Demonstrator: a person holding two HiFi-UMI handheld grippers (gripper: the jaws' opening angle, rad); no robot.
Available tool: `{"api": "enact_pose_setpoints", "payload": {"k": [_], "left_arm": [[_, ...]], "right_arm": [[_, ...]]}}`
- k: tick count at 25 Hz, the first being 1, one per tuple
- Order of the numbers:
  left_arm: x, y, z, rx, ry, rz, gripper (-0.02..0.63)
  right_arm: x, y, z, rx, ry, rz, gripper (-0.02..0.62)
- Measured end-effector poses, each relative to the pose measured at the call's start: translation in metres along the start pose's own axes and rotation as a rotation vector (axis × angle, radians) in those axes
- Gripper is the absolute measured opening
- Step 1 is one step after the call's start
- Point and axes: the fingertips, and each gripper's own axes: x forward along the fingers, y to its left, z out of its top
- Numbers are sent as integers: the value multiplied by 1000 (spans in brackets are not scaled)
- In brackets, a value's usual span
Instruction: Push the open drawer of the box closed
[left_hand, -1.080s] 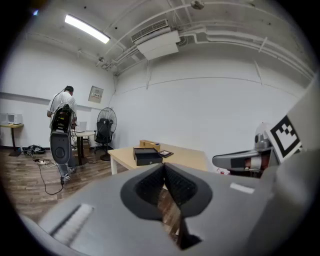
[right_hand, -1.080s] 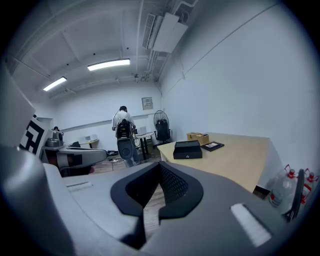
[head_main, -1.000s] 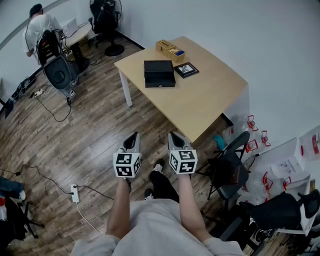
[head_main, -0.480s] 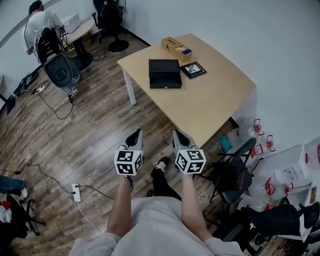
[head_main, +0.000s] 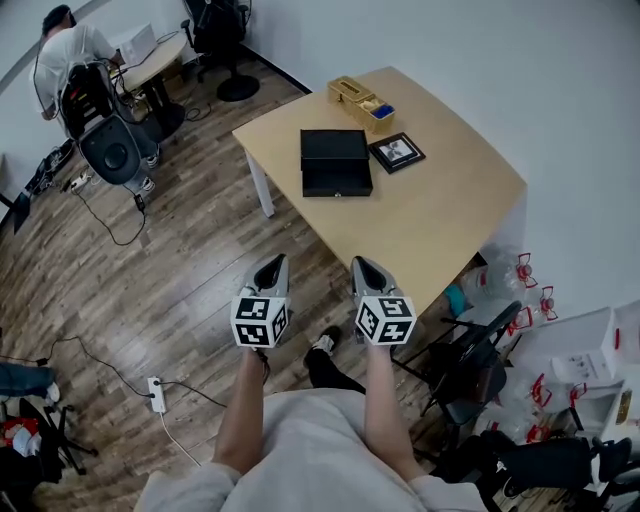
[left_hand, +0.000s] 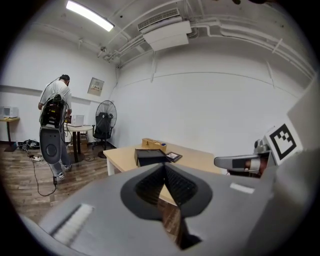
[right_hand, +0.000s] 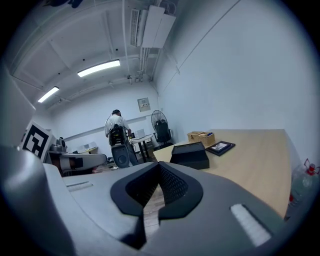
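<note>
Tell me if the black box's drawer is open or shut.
Open: the drawer juts forward out of the flat black box.

Box (head_main: 336, 163): drawer gap too small to judge in head view. Frame (head_main: 397, 151) picture and tray (head_main: 361, 99) contents unreadable (too small). Far-left person (head_main: 70, 48) half hidden behind chair (head_main: 108, 148). White items (head_main: 600, 350) cut off by right edge, unidentifiable.
</note>
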Motion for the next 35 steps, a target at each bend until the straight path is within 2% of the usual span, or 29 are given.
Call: {"api": "enact_pose_setpoints", "payload": {"k": [5,10,17,21,25,31,35], "left_arm": [[44,14,12,3,29,4,52],[81,19,22,20,49,-27,52],[127,36,41,51,60,-15,52],[148,43,52,36,45,-8,52],[167,37,50,54,57,-43,52],[202,37,56,12,53,-92,52],[232,42,64,23,58,-136,52]], "right_arm": [[41,-24,16,38,8,9,-2],[78,-45,29,62,7,13,-2],[127,-77,61,80,-21,25,-2],[141,-89,66,79,-21,31,-2],[144,-103,62,87,-12,15,-2],[154,-126,60,90,-5,-23,-2],[166,-141,65,95,-13,-70,-2]]}}
